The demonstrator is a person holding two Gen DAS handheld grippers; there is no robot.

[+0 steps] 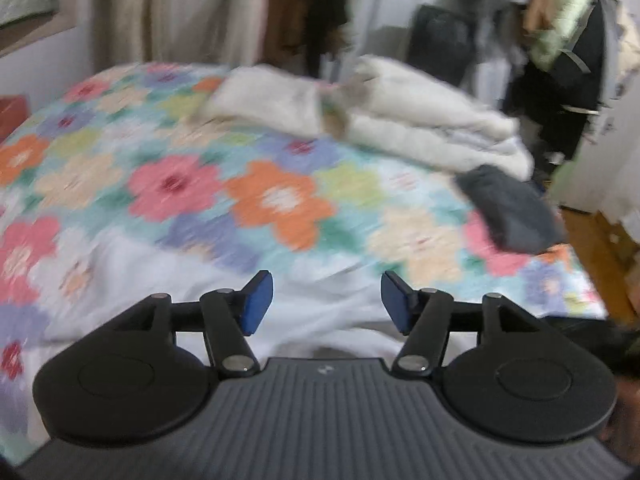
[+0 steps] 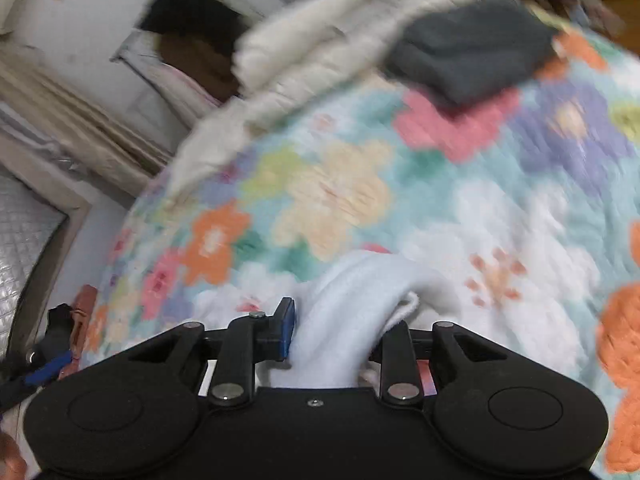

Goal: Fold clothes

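Observation:
A white garment (image 1: 320,304) lies on the flowered bedspread (image 1: 180,184) just ahead of my left gripper (image 1: 326,302), which is open and empty above it. In the right wrist view my right gripper (image 2: 340,328) is shut on a bunched fold of the same white garment (image 2: 352,304), which fills the gap between the fingers; the right pad is hidden by cloth. A folded dark grey garment (image 1: 508,208) lies at the far right of the bed and also shows in the right wrist view (image 2: 472,48). Both views are motion-blurred.
A cream folded blanket (image 1: 400,116) lies at the far side of the bed and shows in the right wrist view (image 2: 320,48). Clothes and bags (image 1: 560,60) hang on the wall behind. The wooden bed edge (image 1: 600,256) is at the right.

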